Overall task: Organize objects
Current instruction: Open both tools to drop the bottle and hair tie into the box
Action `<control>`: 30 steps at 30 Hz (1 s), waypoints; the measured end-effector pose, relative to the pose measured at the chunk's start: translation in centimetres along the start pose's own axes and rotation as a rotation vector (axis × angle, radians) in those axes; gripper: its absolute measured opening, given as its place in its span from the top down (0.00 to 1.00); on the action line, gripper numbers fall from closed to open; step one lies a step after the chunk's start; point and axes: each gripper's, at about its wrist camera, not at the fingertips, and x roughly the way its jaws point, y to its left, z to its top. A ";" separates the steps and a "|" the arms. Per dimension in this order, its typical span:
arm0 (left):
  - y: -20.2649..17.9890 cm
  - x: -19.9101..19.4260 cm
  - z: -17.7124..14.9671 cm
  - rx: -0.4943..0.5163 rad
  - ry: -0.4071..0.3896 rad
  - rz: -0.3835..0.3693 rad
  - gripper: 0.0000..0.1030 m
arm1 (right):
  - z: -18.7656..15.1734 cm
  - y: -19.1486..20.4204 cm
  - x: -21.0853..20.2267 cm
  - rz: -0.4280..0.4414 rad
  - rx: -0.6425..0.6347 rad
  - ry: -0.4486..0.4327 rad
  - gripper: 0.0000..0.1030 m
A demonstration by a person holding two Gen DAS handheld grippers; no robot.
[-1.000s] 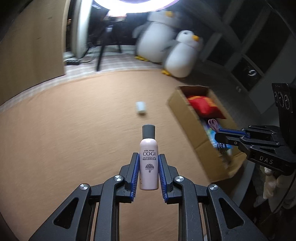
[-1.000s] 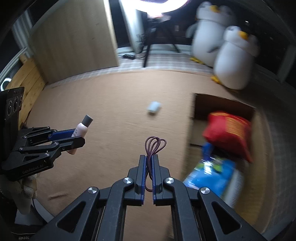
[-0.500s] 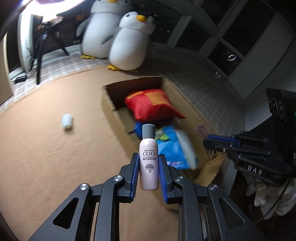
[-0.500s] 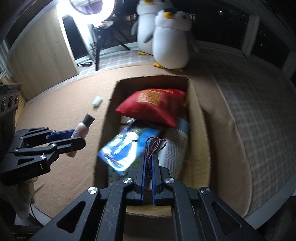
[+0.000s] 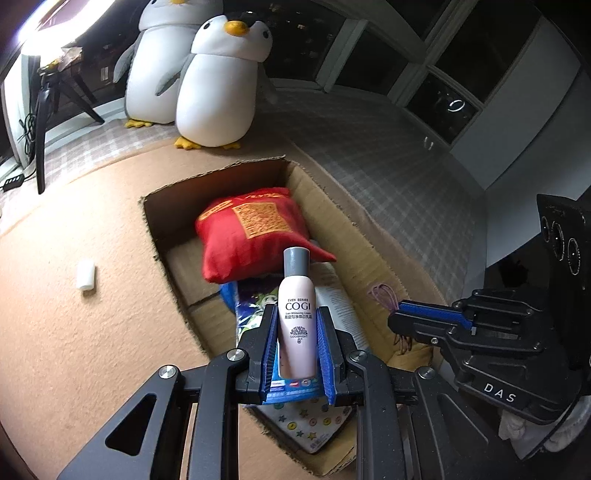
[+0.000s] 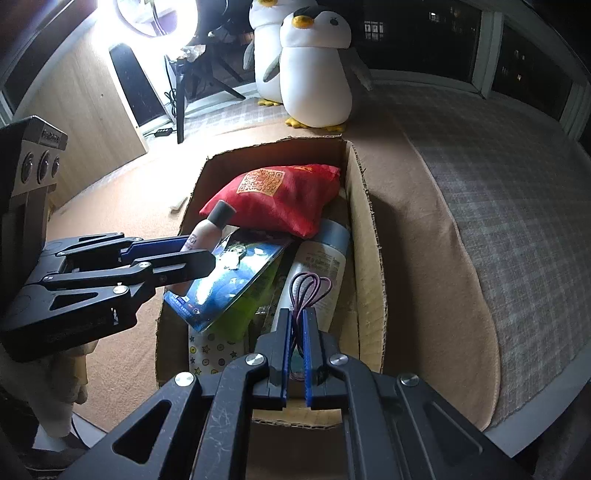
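Dim light filled the room, with a bright ring lamp (image 6: 147, 14) glaring in the far corner and dark windows (image 5: 424, 55) behind. A tan blanket (image 5: 74, 332) covered the wide flat surface, and a grey checked cover (image 6: 517, 221) lay beside it. Two plush penguins (image 5: 218, 81) stood at the far edge, one just behind the other.

An open cardboard box (image 6: 364, 229) sat on the tan blanket. Inside it, a red pouch with gold print (image 6: 280, 195) lay toward the far end, partly on top of a blue and green packet (image 6: 236, 284) and a white tube with a grey cap (image 6: 317, 266). A white sheet printed with stars and rings (image 5: 314, 421) showed at the near end of the box.

The left gripper (image 5: 297, 347) was clamped on a pale pink bottle with a grey cap (image 5: 296, 314), held upright over the near part of the box. The right gripper (image 6: 294, 343) was pressed together on a loop of thin purple cord (image 6: 308, 291), which stuck out past its fingertips above the white tube, inside the box's right side.

A small white cylinder (image 5: 85, 274) lay on its side on the blanket, well apart from the box on its left.
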 end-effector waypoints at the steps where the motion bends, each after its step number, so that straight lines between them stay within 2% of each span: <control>1: -0.2 -0.1 0.0 0.005 -0.002 0.001 0.78 | 0.0 -0.1 0.0 0.002 0.002 -0.003 0.94; 3: -0.3 -0.1 0.2 0.005 -0.005 0.004 0.70 | -0.1 -0.1 -0.2 0.002 0.004 -0.007 0.92; 6: -0.3 -0.4 0.1 0.007 -0.009 0.009 0.68 | 0.0 0.0 -0.3 -0.002 0.004 -0.011 0.73; 7: -0.3 -0.6 0.1 0.008 -0.012 0.013 0.68 | 0.0 0.1 -0.3 -0.003 0.004 -0.015 0.71; 12: 0.6 -1.6 -0.1 -0.003 -0.025 0.026 0.68 | -0.1 0.3 -0.4 0.004 0.011 -0.018 0.70; 16: 1.7 -2.7 -0.4 -0.017 -0.036 0.035 0.68 | -0.1 0.5 -0.3 -0.016 0.006 -0.016 0.61; 21: 3.4 -3.9 -0.9 -0.041 -0.049 0.059 0.68 | -0.1 0.9 -0.5 -0.019 0.017 -0.019 0.59; 28: 6.1 -5.7 -1.9 -0.077 -0.056 0.098 0.68 | -0.6 2.5 -1.0 -0.016 0.019 -0.033 0.46; 30: 7.2 -6.2 -2.2 -0.092 -0.060 0.113 0.63 | -0.7 3.0 -1.0 -0.009 0.019 -0.035 0.41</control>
